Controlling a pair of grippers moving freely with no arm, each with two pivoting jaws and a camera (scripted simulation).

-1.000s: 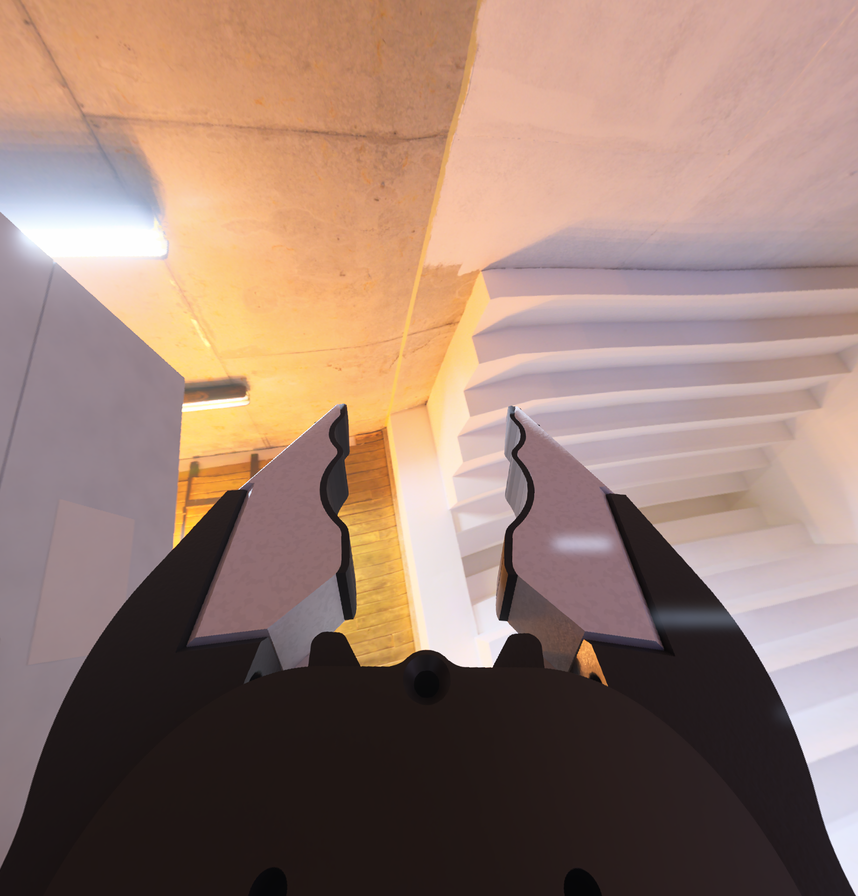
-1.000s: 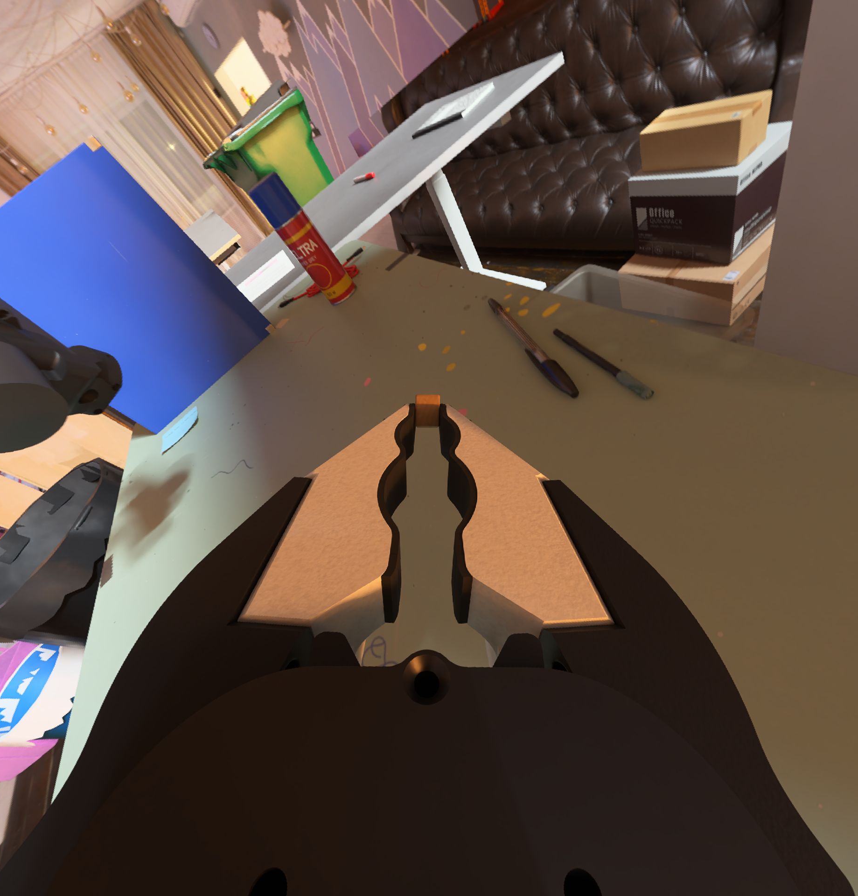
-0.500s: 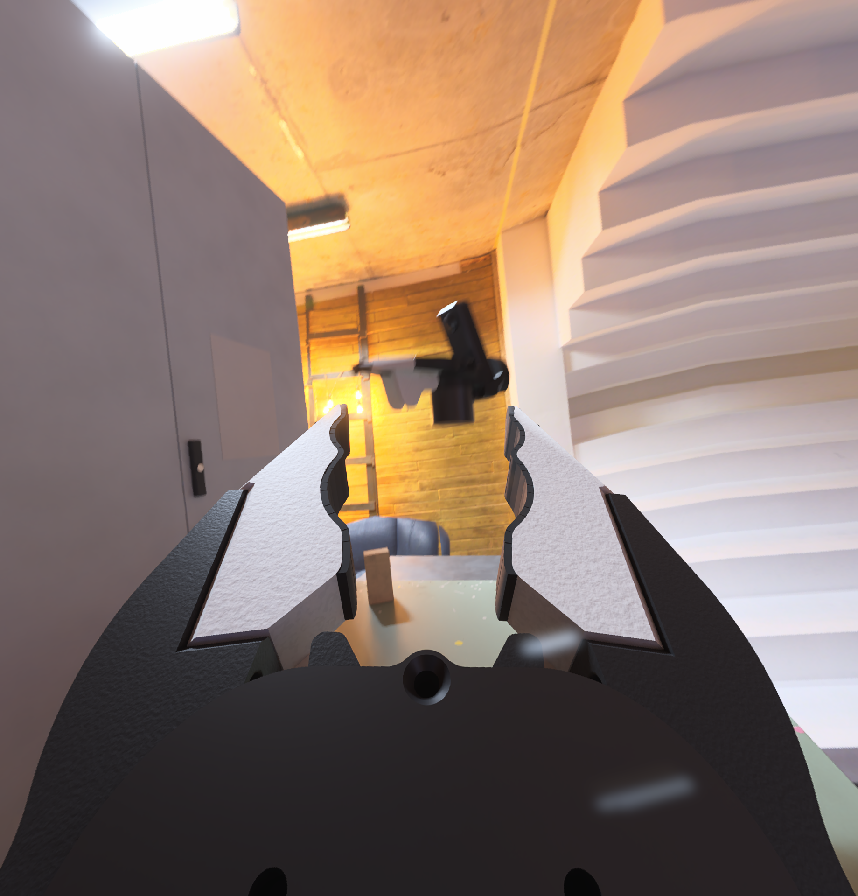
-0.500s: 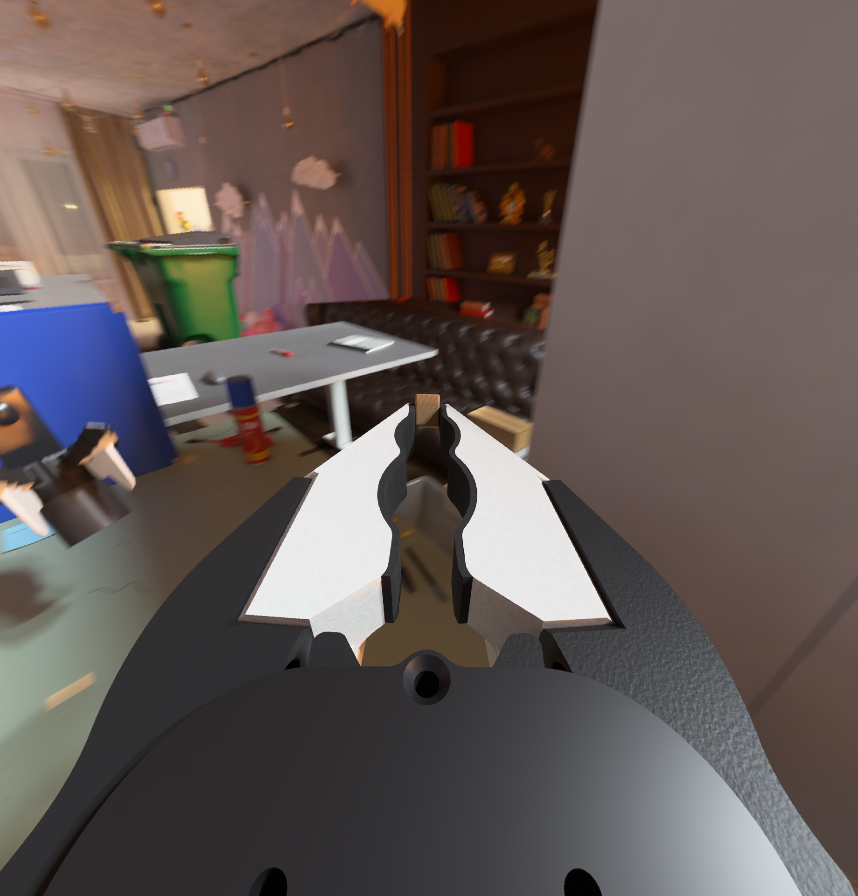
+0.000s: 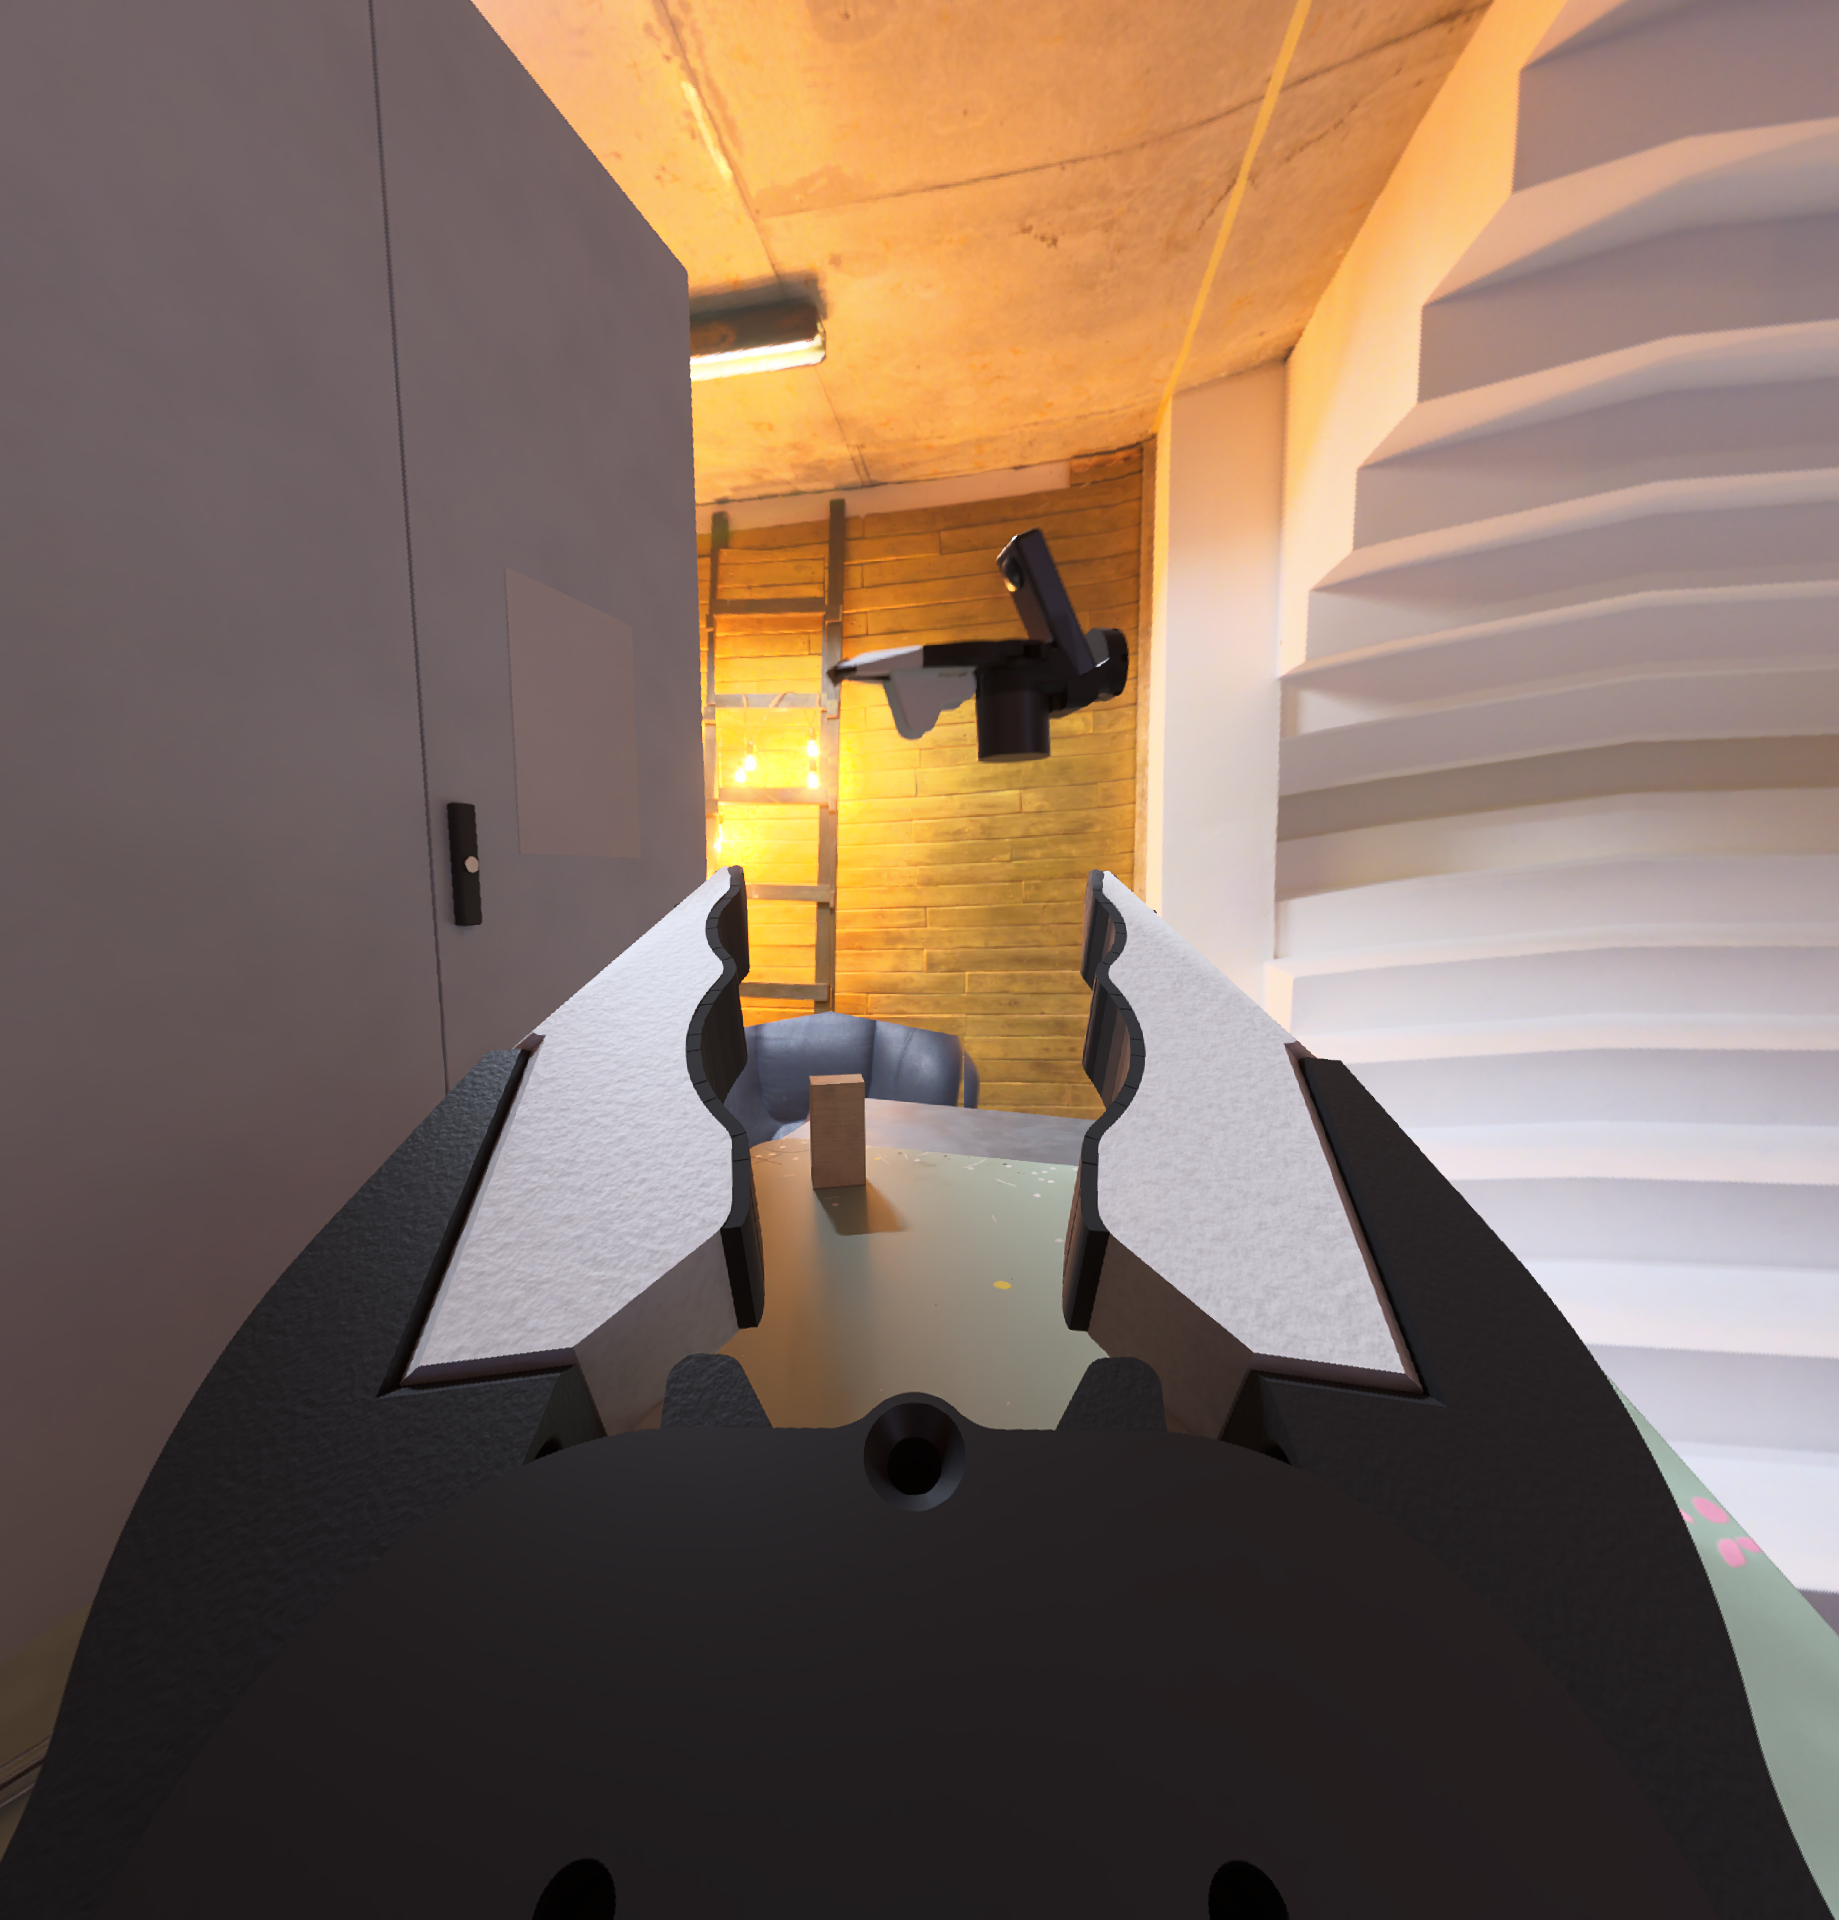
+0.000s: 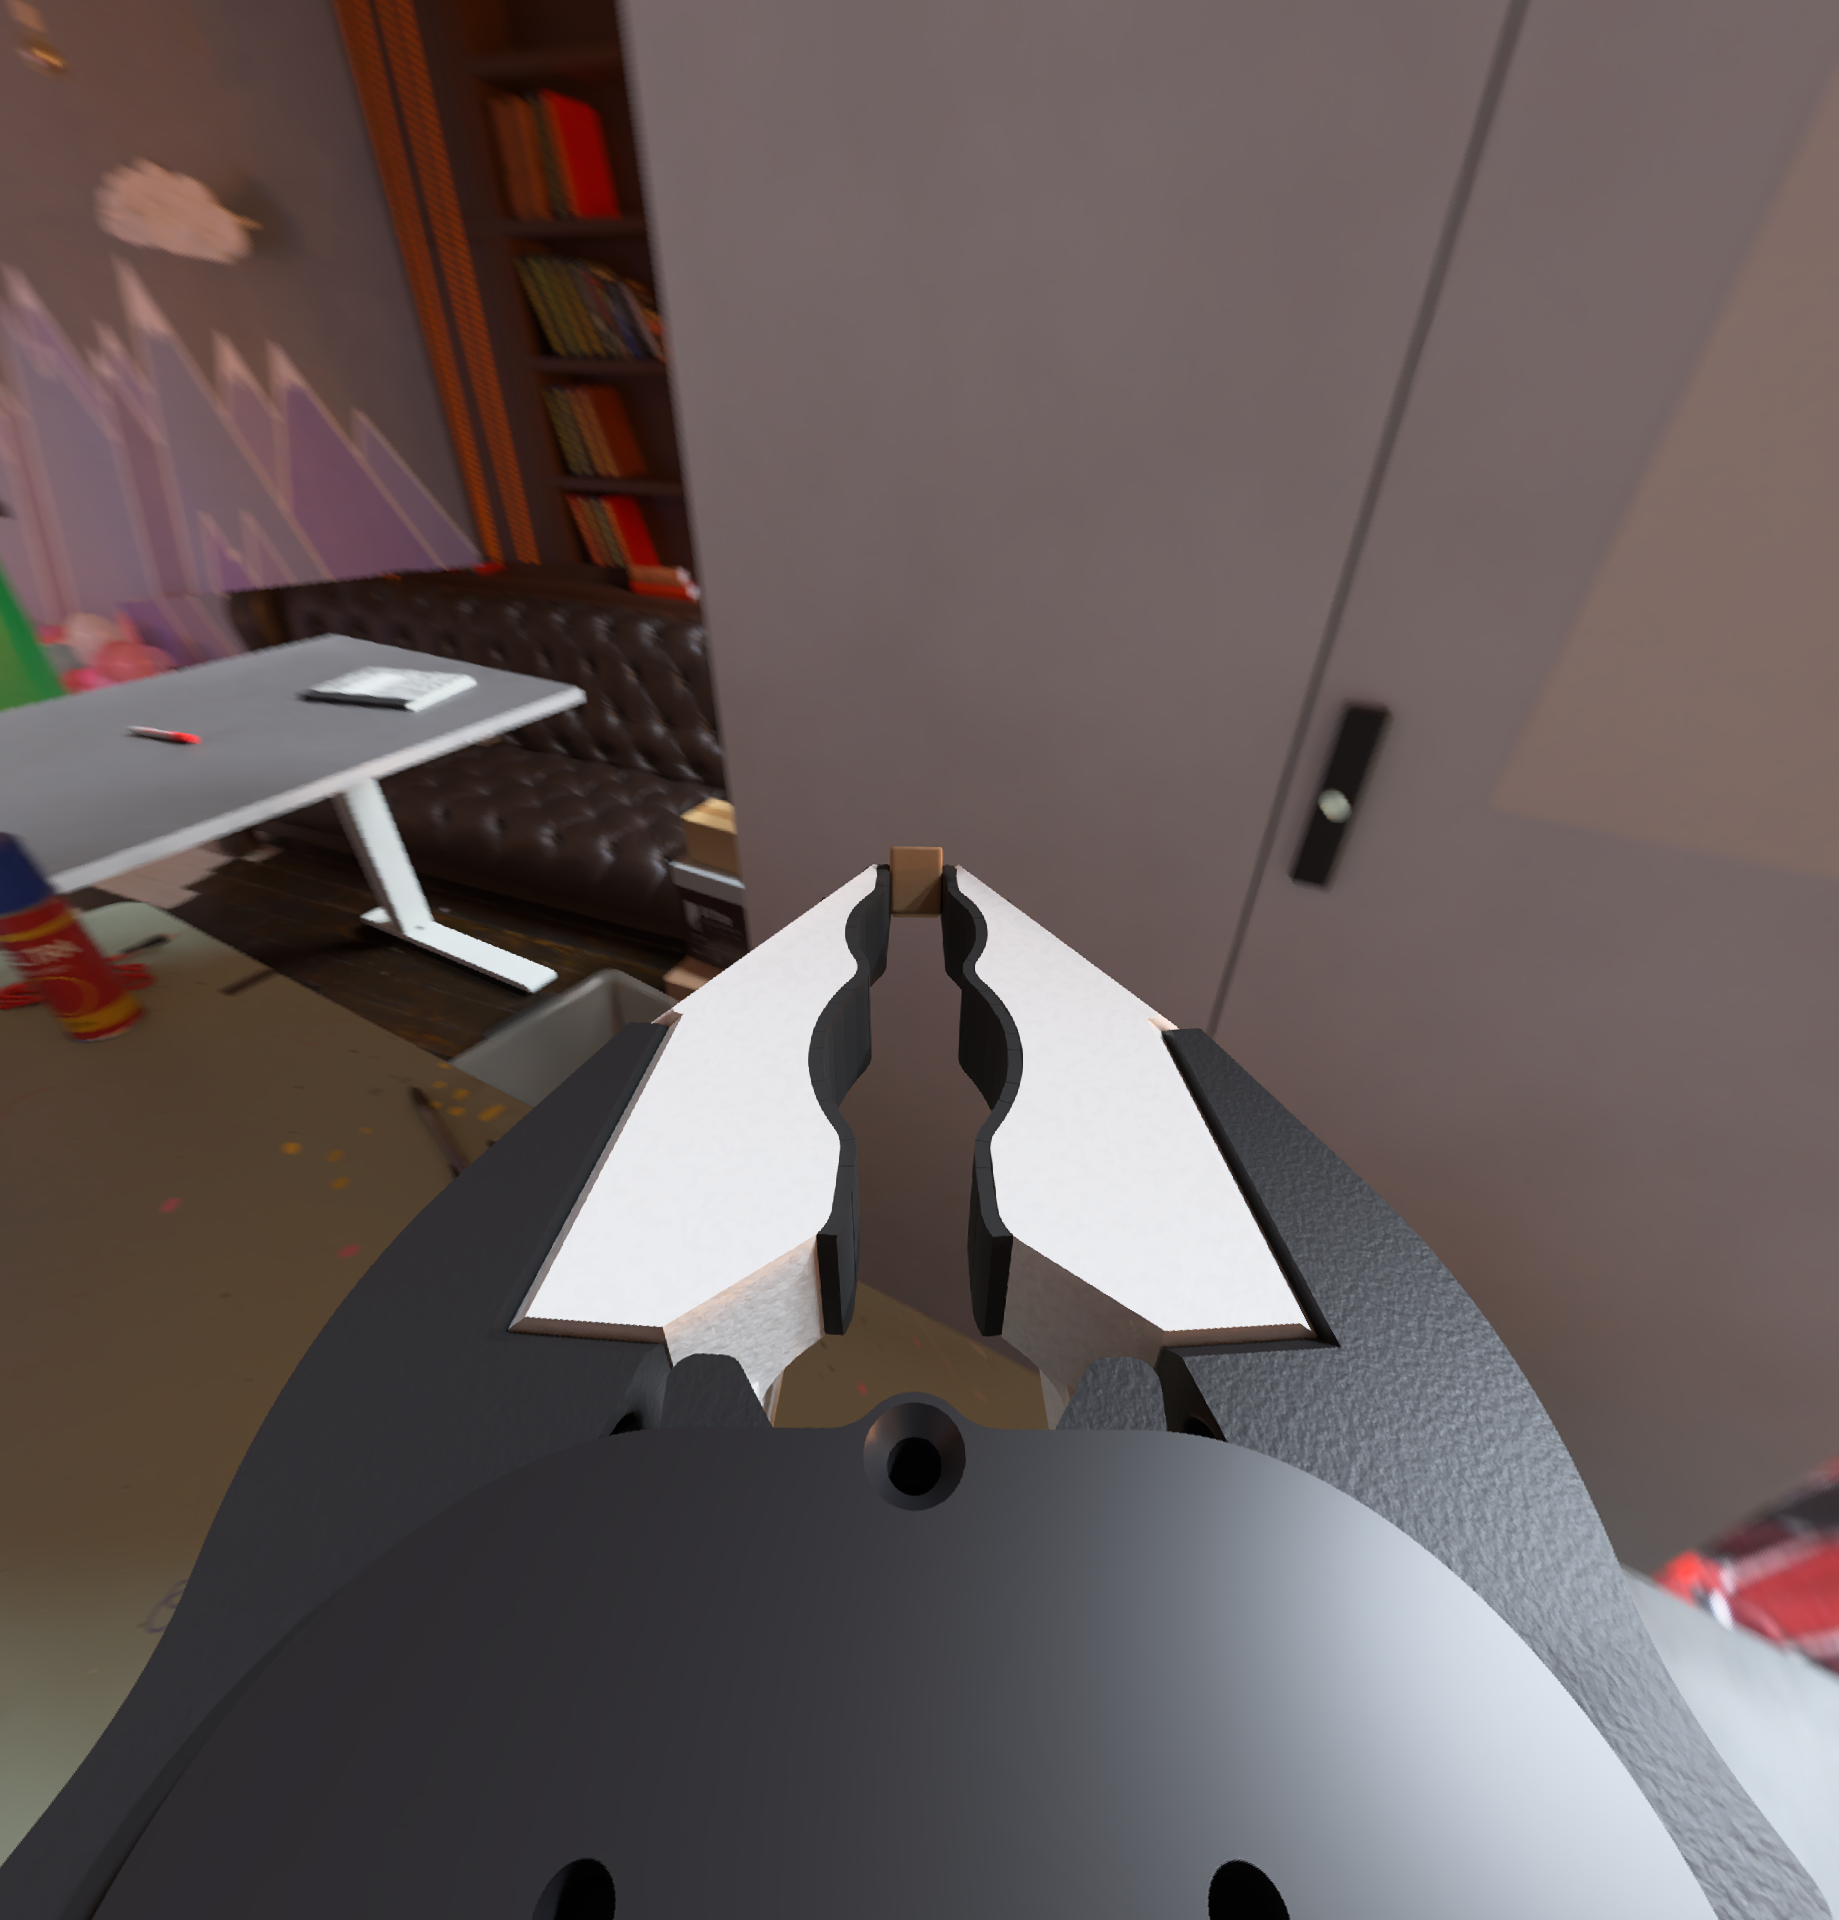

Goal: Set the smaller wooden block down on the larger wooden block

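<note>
The larger wooden block [image 5: 837, 1130] stands upright on the green table [image 5: 925, 1278], straight ahead between my left gripper's fingers. My left gripper [image 5: 915, 904] is open and empty, low over the table and short of the block. My right gripper [image 6: 917, 881] is shut on the smaller wooden block [image 6: 916, 879], pinched at its fingertips. In the left wrist view the right gripper [image 5: 982, 675] hangs high in the air, above and to the right of the larger block, pointing left. The larger block does not show in the right wrist view.
A grey cabinet wall [image 5: 271, 727] rises at the left and white stairs [image 5: 1569, 727] at the right. A dark chair [image 5: 853, 1060] stands behind the table. In the right wrist view, a red spray can [image 6: 53, 945], a pen [image 6: 432, 1117], a white side table [image 6: 260, 748] and a sofa [image 6: 541, 790].
My left gripper tilted down from the ceiling to level, bringing the larger block and table into view. My right gripper rose off the table with the smaller block and turned toward the cabinet.
</note>
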